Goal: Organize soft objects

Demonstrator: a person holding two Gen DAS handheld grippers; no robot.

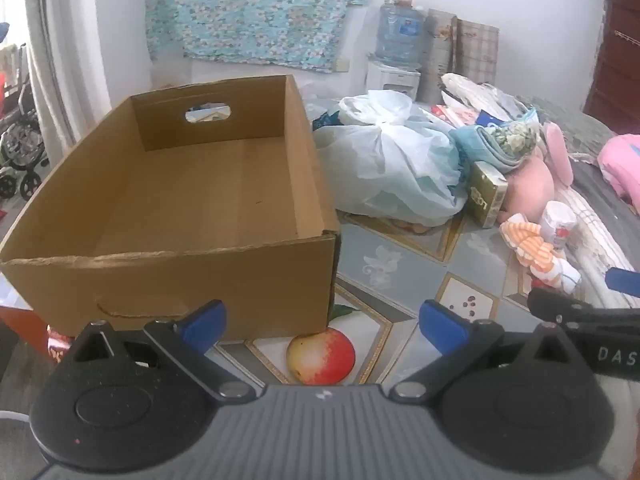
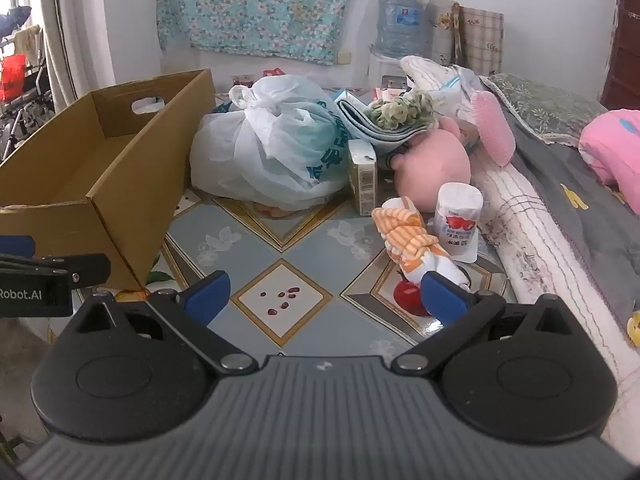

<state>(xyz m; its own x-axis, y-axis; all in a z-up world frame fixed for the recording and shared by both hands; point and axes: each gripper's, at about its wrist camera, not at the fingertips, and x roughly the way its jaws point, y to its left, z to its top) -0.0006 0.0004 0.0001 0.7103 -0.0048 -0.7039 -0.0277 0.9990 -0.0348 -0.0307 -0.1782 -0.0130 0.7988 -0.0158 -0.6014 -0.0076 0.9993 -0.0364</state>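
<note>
An open brown cardboard box (image 1: 168, 184) stands empty on the patterned table, also at the left in the right wrist view (image 2: 100, 184). My left gripper (image 1: 322, 322) is open just in front of the box's near wall. My right gripper (image 2: 326, 296) is open over the table; an orange-and-white striped soft toy (image 2: 412, 240) lies just beyond its right finger and shows in the left wrist view (image 1: 536, 248). A pink plush (image 2: 436, 164) lies behind it, under folded cloths (image 2: 384, 124).
A knotted white plastic bag (image 2: 272, 148) sits beside the box. A green carton (image 2: 362, 180) and a white yoghurt bottle (image 2: 458, 216) stand near the plush. A quilted bed edge (image 2: 540, 240) runs along the right. A water jug (image 2: 400, 20) stands at the back wall.
</note>
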